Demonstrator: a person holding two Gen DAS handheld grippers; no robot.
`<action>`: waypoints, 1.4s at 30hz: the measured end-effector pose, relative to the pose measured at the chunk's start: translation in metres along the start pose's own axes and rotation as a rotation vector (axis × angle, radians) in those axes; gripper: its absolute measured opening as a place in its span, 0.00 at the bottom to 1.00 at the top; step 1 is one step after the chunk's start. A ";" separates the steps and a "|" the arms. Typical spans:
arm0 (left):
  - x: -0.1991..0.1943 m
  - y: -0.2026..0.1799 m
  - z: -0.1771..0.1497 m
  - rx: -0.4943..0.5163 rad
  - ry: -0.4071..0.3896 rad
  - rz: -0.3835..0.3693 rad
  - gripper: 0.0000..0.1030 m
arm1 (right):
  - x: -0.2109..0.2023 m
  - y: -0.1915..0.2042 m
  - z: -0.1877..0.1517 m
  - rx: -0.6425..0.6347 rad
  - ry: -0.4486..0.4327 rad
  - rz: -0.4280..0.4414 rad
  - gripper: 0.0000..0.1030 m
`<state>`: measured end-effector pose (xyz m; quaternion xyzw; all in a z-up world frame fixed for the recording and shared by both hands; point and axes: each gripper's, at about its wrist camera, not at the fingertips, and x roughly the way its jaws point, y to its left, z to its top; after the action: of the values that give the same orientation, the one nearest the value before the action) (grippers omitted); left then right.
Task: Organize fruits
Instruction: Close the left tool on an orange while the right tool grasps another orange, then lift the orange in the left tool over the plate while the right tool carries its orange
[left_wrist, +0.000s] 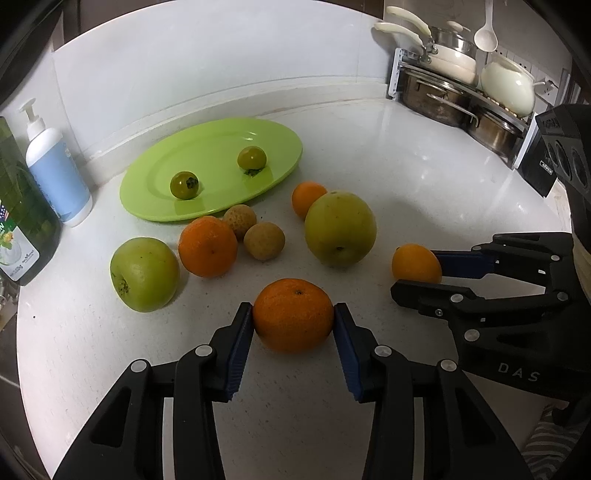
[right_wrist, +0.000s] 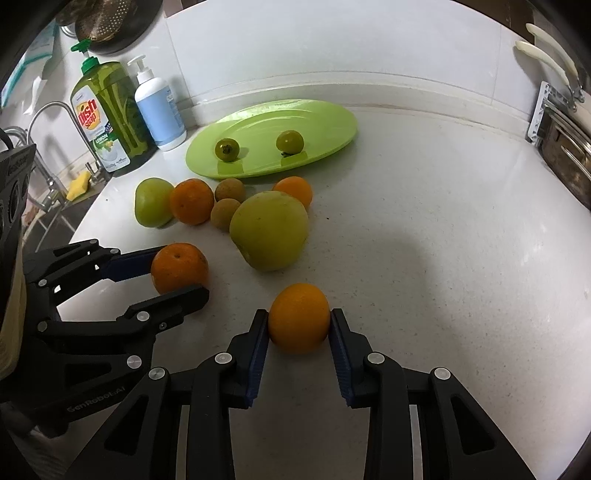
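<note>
In the left wrist view my left gripper (left_wrist: 293, 310) is shut on a large orange (left_wrist: 293, 321) that rests on the white counter, a blue pad against each side. In the right wrist view my right gripper (right_wrist: 299, 314) is shut on a smaller orange (right_wrist: 299, 321), also on the counter. Each gripper shows in the other's view: the right gripper (left_wrist: 415, 271) with its orange (left_wrist: 416, 263), and the left gripper (right_wrist: 181, 271) with its orange (right_wrist: 180, 266). Behind them, a green plate (left_wrist: 214, 155) holds two small green fruits (left_wrist: 184, 185) (left_wrist: 251, 158).
Loose on the counter between plate and grippers lie two green apples (left_wrist: 144, 273) (left_wrist: 340, 229), two oranges (left_wrist: 207, 246) (left_wrist: 308, 199) and two small brown fruits (left_wrist: 264, 240). Soap bottles (right_wrist: 160, 110) and a sink tap (right_wrist: 48, 114) stand left; a pot rack (left_wrist: 461, 99) stands right.
</note>
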<state>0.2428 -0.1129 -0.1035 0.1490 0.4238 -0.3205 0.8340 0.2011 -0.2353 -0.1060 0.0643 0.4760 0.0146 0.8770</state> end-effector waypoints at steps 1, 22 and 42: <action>-0.001 0.000 0.000 -0.001 -0.003 0.000 0.42 | -0.001 0.000 0.000 -0.001 -0.003 -0.001 0.33; -0.064 0.018 0.025 -0.079 -0.156 0.065 0.42 | -0.050 0.022 0.033 -0.035 -0.174 0.030 0.33; -0.075 0.055 0.087 -0.127 -0.241 0.116 0.42 | -0.055 0.021 0.113 -0.081 -0.292 0.053 0.33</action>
<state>0.2993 -0.0866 0.0075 0.0808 0.3308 -0.2600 0.9036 0.2663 -0.2300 0.0031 0.0428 0.3406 0.0475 0.9380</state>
